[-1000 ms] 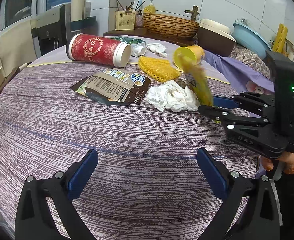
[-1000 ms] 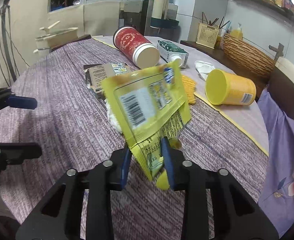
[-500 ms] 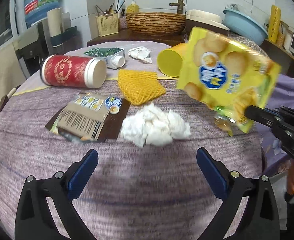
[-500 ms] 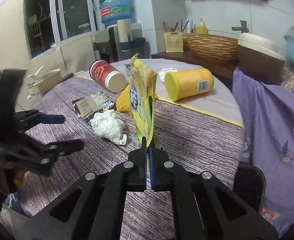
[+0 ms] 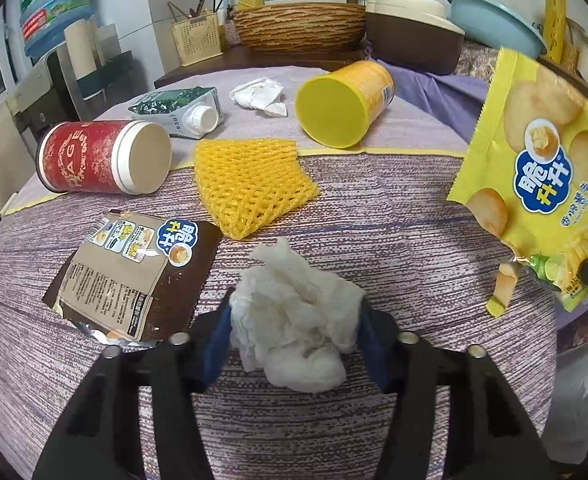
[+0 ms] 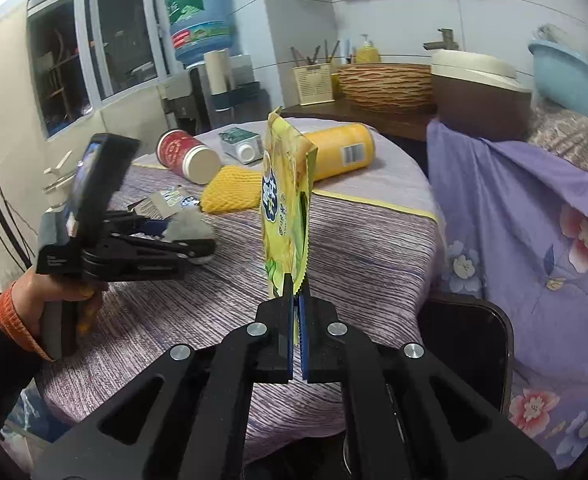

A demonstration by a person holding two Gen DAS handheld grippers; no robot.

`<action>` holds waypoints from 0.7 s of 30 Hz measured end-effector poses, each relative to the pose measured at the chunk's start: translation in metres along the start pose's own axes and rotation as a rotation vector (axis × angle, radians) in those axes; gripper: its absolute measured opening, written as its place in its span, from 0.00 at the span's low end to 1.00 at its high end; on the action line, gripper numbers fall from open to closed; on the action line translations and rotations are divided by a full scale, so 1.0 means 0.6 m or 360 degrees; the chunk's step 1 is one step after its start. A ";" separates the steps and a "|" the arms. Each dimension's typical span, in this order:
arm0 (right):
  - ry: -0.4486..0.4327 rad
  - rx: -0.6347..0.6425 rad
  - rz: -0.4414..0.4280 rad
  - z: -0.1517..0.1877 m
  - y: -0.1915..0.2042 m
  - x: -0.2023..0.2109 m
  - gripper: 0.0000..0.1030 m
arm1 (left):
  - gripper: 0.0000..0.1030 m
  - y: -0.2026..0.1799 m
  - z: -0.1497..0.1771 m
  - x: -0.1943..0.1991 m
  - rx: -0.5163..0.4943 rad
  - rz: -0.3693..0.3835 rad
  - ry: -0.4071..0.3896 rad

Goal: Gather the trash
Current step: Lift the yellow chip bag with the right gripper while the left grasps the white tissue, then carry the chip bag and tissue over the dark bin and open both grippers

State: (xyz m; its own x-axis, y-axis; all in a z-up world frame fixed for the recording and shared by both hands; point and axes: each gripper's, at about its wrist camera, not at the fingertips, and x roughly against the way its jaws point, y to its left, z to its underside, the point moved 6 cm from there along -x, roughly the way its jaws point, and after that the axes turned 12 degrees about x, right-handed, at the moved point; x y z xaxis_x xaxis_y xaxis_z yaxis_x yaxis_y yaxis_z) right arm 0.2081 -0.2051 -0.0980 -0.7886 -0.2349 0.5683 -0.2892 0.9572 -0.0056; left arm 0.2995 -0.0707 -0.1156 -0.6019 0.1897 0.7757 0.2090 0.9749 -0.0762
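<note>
Trash covers my tabletop (image 5: 374, 240). My left tool (image 5: 294, 336) has just been closing around the crumpled white tissue (image 5: 294, 320) at lower centre, pads touching it. My right tool (image 6: 296, 322) clamps the yellow snack bag (image 6: 285, 208), upright at frame centre.

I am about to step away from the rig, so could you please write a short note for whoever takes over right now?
Right gripper: shut on the yellow snack bag, held upright above the table.
Left gripper: jaws have just been closing around the crumpled tissue, which lies between the fingers.
Done: only the bag is lifted.
Left on the table: brown wrapper, yellow foam net, red canister, yellow canister, carton, second tissue.
</note>
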 end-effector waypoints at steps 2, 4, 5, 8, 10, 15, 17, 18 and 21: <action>-0.0013 -0.0039 0.0007 0.005 -0.011 0.004 0.03 | 0.46 -0.001 -0.001 0.008 0.0024 0.0022 -0.0024; -0.0029 -0.0066 0.0014 0.010 -0.020 0.009 0.03 | 0.45 -0.003 0.002 0.025 0.0064 0.0061 -0.0052; -0.0038 -0.0077 0.0017 0.012 -0.024 0.013 0.03 | 0.45 -0.006 0.004 0.038 0.0085 0.0094 -0.0073; -0.0072 -0.0109 0.0037 0.018 -0.041 0.029 0.03 | 0.45 -0.021 0.010 0.076 0.0118 0.0178 -0.0137; -0.0086 -0.0130 0.0056 0.022 -0.053 0.039 0.03 | 0.45 -0.040 0.018 0.105 0.0124 0.0251 -0.0181; -0.0114 -0.0200 0.0162 0.043 -0.107 0.076 0.03 | 0.45 -0.114 0.045 0.157 0.0103 0.0497 -0.0235; -0.0113 -0.0227 0.0224 0.054 -0.134 0.090 0.03 | 0.45 -0.156 0.057 0.172 0.0046 0.0592 -0.0259; -0.0107 -0.0242 0.0262 0.062 -0.148 0.097 0.03 | 0.45 -0.173 0.062 0.176 0.0021 0.0625 -0.0262; -0.0069 -0.0320 0.0338 0.088 -0.194 0.109 0.03 | 0.45 -0.234 0.077 0.170 -0.0049 0.0705 -0.0224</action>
State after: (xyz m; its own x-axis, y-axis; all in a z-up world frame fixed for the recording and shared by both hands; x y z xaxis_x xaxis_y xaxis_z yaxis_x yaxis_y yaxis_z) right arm 0.1613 -0.3406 -0.1038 -0.8437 -0.0287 0.5360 -0.0053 0.9990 0.0451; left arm 0.1730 -0.1827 -0.0548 -0.5477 0.6031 0.5799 0.4911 0.7929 -0.3607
